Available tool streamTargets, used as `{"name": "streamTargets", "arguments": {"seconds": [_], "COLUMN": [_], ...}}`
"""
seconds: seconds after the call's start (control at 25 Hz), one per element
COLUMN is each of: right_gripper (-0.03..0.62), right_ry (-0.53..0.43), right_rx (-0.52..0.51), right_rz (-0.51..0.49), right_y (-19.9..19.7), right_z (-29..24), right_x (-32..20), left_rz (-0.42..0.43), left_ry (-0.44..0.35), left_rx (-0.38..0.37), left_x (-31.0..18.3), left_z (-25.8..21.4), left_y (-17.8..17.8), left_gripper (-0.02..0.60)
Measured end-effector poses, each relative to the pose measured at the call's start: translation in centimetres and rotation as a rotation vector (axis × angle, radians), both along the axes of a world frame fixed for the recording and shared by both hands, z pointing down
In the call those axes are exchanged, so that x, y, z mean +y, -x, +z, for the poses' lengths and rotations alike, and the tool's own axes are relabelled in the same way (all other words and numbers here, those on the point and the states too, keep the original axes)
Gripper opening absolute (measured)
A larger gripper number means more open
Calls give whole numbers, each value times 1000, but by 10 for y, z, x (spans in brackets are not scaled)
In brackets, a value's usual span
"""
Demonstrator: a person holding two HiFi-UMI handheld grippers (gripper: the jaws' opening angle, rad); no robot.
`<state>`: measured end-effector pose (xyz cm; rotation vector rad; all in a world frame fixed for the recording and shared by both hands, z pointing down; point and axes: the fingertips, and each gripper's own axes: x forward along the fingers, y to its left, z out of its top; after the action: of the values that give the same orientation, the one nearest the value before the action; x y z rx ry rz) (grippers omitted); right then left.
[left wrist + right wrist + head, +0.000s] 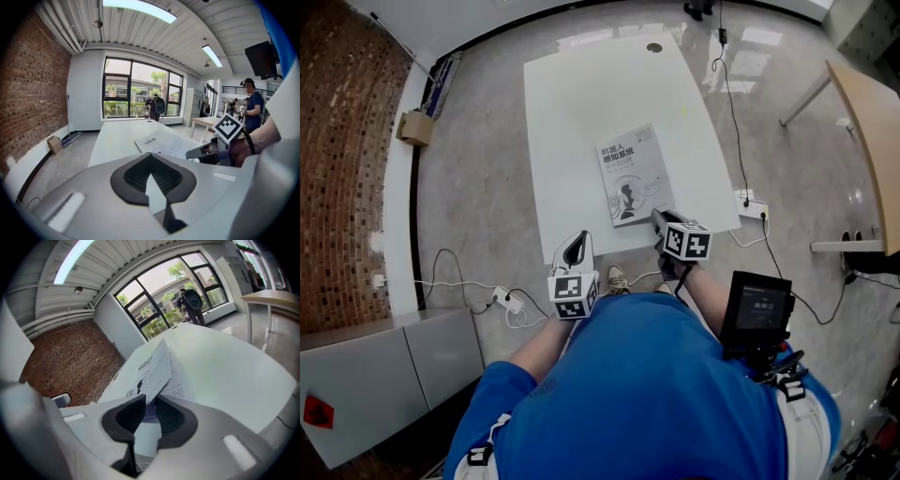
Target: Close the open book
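Largest item: a white rectangular table is standing lengthwise, running away from the person.

A thin softcover book with a grey printed cover is lying on the table's near right part. Its long axis is running away from the person, roughly along the table. The spine seems to be on the left long edge.

Right gripper is sitting at the book's near right corner, pointing forward and down. Its own view shows the front cover tilting up off the printed pages, with the cover's near corner standing between the jaws. The jaws are standing a little apart. The cover is leaning on one pad and a gap is showing on the other side, so I judge that it is resting there, not clamped.

Left gripper is hovering by the table's near edge, well left of the book. Its jaws are together with nothing between them.

Key relation: the book is lying straight ahead of the right gripper, which is much the nearer of the two. The cover is hinging on the far-side long edge, so it should come down toward the right gripper's side.

Judgement: closing is nearly complete. The cover is only needing to settle flat onto the pages.
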<state>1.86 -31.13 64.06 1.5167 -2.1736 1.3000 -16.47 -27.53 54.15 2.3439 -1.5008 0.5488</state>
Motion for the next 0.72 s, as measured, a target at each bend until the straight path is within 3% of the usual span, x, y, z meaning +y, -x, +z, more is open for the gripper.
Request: {"name": "streamTargets", "arguments": {"seconds": [0.44, 0.56, 0.72], "right_gripper": [60, 60, 60], "right_ry": [-60, -145, -334], "right_rx": [25, 83, 234], "right_rz": [-21, -118, -260], "right_y": [-19, -15, -14], "right_z": [-4, -26, -77], "right_x": [17, 33, 59], "left_rz": [-8, -24, -49], "left_ry": [-31, -42, -61], "left_rx": [18, 16, -1], "left_x": [1, 13, 36], "left_z": [13, 4, -19], "left_y": [-19, -27, -43], "left_gripper": [6, 6, 6]}}
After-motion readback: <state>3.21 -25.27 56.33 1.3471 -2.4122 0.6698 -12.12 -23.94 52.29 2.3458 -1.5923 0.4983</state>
